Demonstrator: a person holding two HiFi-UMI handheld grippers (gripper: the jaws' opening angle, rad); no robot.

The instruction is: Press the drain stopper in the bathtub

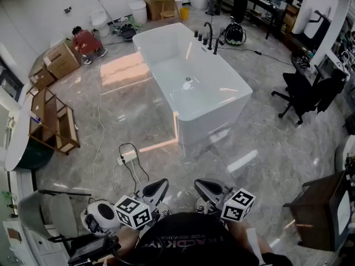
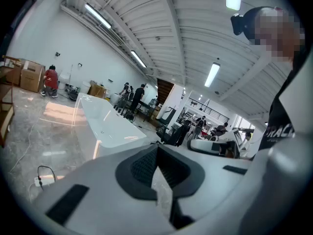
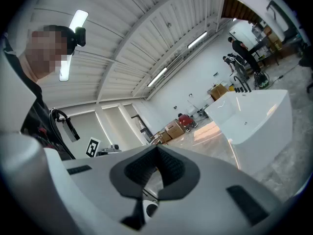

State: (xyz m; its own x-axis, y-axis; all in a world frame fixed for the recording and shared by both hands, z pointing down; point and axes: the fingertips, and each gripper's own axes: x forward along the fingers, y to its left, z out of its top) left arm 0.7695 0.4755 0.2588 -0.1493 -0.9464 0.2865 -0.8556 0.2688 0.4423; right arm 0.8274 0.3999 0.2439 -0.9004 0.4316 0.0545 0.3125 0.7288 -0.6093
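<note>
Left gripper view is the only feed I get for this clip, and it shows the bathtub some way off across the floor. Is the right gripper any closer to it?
Observer: No. In the head view the right gripper is held in by the person's chest, level with the left gripper and well short of the bathtub.
Operator: Is the right one carrying anything?
Observer: No. The right gripper view shows its fingers meeting at the tips with nothing between them.
</note>
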